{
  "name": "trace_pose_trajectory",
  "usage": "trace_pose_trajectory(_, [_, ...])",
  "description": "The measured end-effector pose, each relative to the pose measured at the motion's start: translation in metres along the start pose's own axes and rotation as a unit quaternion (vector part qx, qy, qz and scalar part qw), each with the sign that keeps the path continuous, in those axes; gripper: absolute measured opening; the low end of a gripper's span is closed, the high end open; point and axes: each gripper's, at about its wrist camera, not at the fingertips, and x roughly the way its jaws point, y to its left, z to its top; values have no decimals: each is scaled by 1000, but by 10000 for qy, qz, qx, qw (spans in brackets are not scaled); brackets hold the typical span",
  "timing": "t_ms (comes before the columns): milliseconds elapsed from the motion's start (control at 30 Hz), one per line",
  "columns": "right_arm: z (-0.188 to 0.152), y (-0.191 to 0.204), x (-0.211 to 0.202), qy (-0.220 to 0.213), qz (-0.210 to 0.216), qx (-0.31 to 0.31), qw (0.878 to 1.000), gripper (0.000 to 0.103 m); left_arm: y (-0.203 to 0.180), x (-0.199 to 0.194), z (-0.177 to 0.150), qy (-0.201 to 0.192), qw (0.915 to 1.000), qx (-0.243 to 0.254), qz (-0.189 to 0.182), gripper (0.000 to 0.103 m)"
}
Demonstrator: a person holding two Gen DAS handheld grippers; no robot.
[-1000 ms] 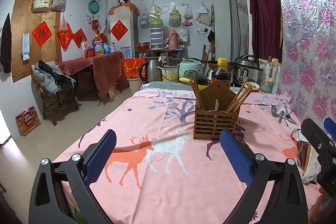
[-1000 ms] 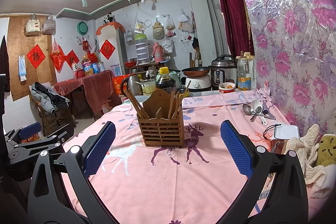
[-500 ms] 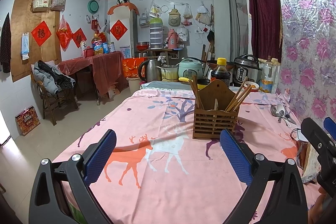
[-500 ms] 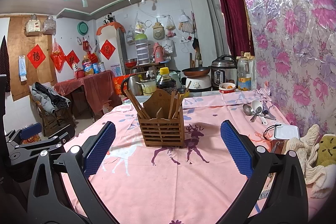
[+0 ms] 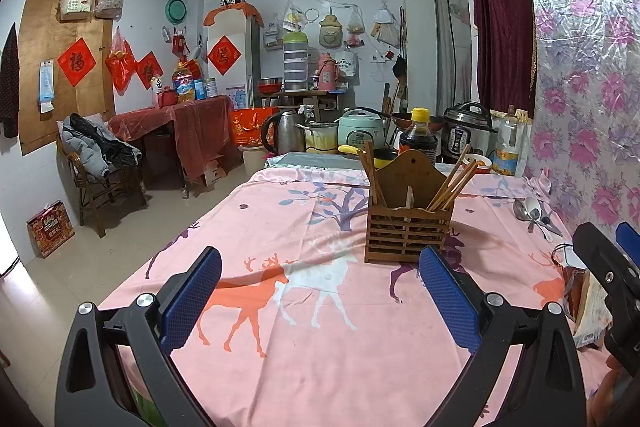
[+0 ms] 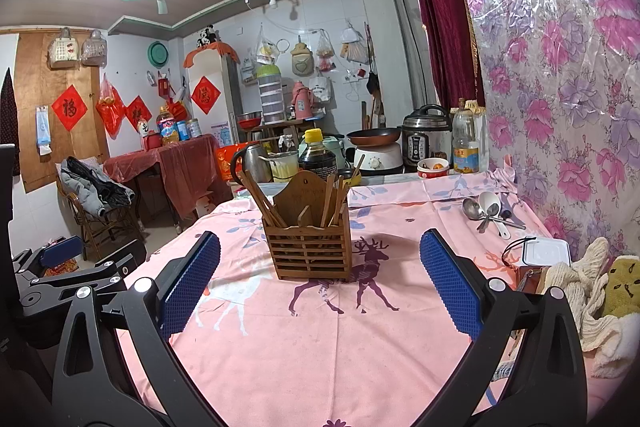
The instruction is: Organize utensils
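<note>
A pink deer-print tablecloth [image 6: 320,355] covers the table, and on it stands the slatted wooden utensil caddy [image 6: 310,251], chopsticks leaning in its compartments. Right of the caddy, near the floral wall, metal and white spoons [image 6: 490,211] lie loose, probably awaiting sorting. The left gripper [image 5: 320,301] and right gripper [image 6: 320,287] hover before the caddy, jaws wide, empty.

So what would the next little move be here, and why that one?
Probably the right gripper reaching toward the spoons lying loose by the flowered wall. Both grippers have open, empty jaws, the left gripper is farther away, and the wooden holder already has chopsticks.
</note>
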Motion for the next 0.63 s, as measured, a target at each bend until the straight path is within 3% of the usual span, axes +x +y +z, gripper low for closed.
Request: trace_pose_trajectory(633, [0, 0, 0, -1, -2, 4, 10000, 96, 1, 2, -1, -13, 10000, -57, -35, 97])
